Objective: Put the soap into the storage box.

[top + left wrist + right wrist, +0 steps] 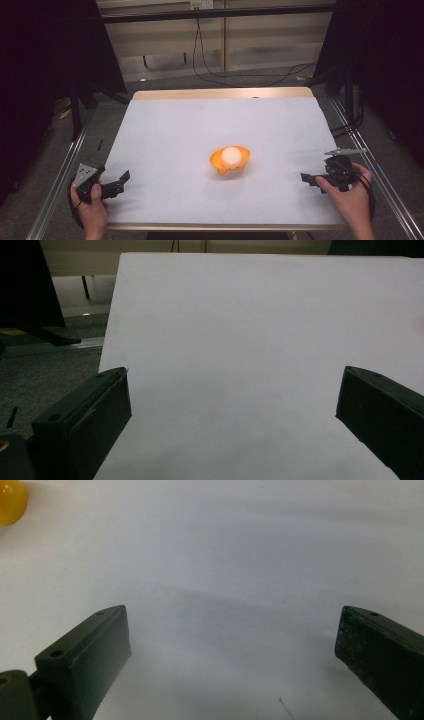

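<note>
In the middle of the counter (165, 125) sits an orange bowl (229, 161) with a white ball (231, 155) inside. Both grippers, left (119, 181) and right (310, 178), have their fingers wide open, holding nothing.

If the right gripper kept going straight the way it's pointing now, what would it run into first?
Probably nothing but the white table sheet. The right gripper points left across it with open jaws, and the orange bowl sits off to the side of that line, though depth is hard to judge.
</note>
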The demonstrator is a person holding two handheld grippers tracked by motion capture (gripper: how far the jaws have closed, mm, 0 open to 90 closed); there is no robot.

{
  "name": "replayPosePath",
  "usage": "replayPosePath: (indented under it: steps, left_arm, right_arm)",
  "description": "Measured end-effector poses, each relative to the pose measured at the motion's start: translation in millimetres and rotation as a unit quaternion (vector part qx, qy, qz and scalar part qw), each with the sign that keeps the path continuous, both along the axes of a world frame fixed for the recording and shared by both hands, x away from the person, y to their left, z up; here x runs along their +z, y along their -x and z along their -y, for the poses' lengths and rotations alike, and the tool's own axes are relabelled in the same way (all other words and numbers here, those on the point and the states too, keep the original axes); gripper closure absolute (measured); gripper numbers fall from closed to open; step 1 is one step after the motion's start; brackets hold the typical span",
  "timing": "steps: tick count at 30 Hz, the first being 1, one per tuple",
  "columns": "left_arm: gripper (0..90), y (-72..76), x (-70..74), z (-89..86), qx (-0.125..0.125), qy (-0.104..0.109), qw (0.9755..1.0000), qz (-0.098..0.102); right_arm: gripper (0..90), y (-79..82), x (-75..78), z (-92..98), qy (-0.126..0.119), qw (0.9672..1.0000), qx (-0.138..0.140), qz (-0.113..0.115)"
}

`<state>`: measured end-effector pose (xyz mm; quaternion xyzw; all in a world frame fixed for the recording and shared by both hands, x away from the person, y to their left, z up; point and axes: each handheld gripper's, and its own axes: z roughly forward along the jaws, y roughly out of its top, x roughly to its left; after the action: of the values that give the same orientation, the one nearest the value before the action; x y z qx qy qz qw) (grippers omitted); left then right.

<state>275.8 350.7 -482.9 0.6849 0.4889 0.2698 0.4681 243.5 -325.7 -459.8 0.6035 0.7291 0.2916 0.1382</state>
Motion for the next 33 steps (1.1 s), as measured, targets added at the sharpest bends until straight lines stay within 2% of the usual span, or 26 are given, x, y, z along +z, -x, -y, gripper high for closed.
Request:
replayPosePath:
  steps: [3,12,15,23,28,31,33]
  left_arm:
    - [1.0,0.1,0.1,0.1,0.001,-0.001,1.0,0.0]
    - [1.0,0.3,0.2,-0.1,0.001,-0.004,1.0,0.002]
    - [1.0,0.5,-0.1,0.6,-0.001,0.001,1.0,0.002]
    - [1.1,0.7,0.0,0.2,-0.001,0.0,1.0,0.002]
    - [1.0,0.7,0.0,0.2,-0.001,0.001,1.0,0.002]
    - [1.0,0.7,0.0,0.2,-0.001,0.001,1.0,0.002]
    - [1.0,0.5,0.0,0.1,-0.001,0.001,1.0,0.001]
  right_arm:
    - [1.2,4.2,-3.2,7.2,-0.004,1.0,-0.004,0.005]
    - [1.2,16.8,-6.9,24.8,-0.014,0.9989,-0.019,0.041]
    - [0.7,20.5,-9.3,28.3,-0.014,0.9983,-0.022,0.052]
    - [1.2,32.8,-15.1,38.5,-0.015,0.9951,-0.039,0.089]
    - [1.2,39.5,-21.0,40.3,-0.018,0.994,-0.036,0.102]
    - [1.2,43.8,-21.3,38.9,-0.023,0.9923,-0.031,0.117]
    - [0.7,45.3,-24.9,38.6,-0.028,0.9925,-0.023,0.117]
